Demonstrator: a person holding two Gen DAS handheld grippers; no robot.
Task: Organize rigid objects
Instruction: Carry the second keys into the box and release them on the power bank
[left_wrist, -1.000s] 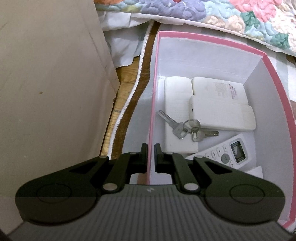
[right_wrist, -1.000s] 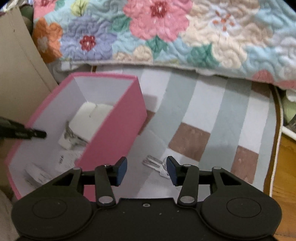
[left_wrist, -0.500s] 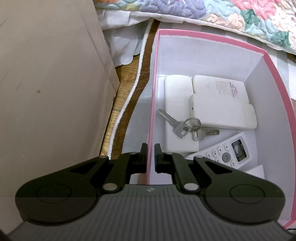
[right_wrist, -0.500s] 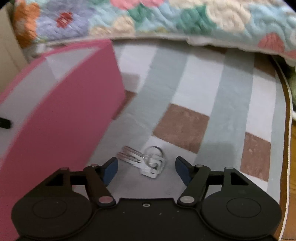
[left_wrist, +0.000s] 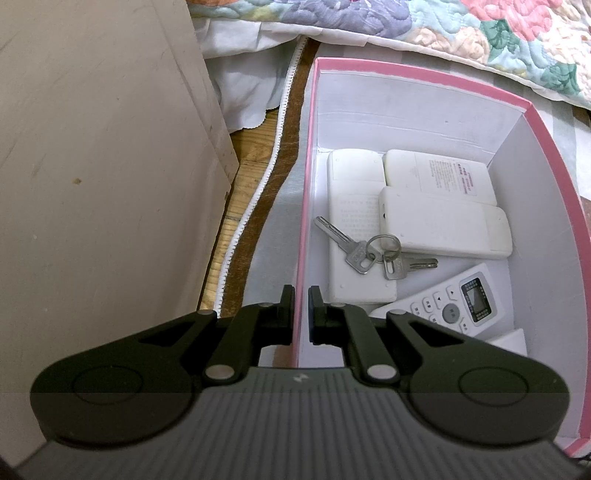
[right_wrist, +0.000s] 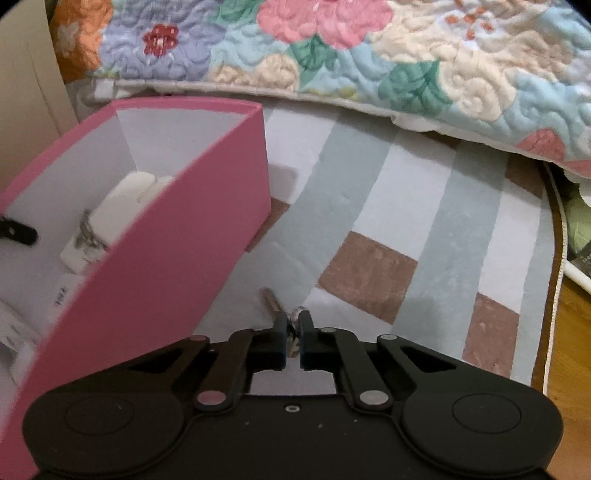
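A pink box (left_wrist: 406, 70) with white inner walls stands on the rug. My left gripper (left_wrist: 301, 295) is shut on its near-left wall, one finger on each side. Inside lie several white remotes (left_wrist: 443, 221), a keyed remote (left_wrist: 454, 306) and a key bunch (left_wrist: 373, 251). In the right wrist view the box (right_wrist: 166, 236) is at the left. Just right of it, my right gripper (right_wrist: 291, 321) is closing on a second key bunch (right_wrist: 269, 299) on the rug. Its pads pinch the ring end and a key blade sticks out ahead.
A beige panel (left_wrist: 92, 166) rises close on the box's left. A floral quilt (right_wrist: 332, 44) hangs along the far side. The striped rug (right_wrist: 406, 184) runs to the right, ending at a wooden floor (right_wrist: 569, 332).
My right gripper dropped down over the keys on the rug, spread wider, then shut on them. The left gripper and the box stayed as they were.
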